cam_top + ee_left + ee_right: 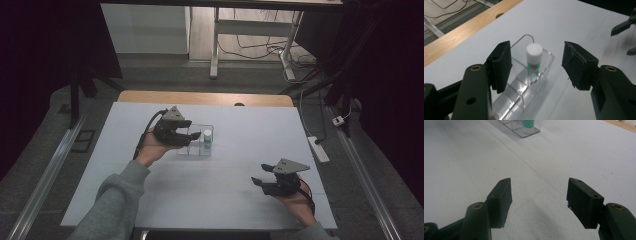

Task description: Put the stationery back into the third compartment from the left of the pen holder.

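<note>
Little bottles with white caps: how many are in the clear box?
1. The bottle stands upright at one end of the clear box, just ahead of the open left gripper. The box's other compartments look empty.

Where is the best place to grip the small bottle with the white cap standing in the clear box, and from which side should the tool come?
Probably the white cap, from above. The bottle stands upright in the clear box, whose walls cover its lower body; the cap rises over the rim. The open left tool is nearest.

High view overhead, far; gripper views low, close – all share clear tray (196, 145) with bottle (534, 58).
</note>
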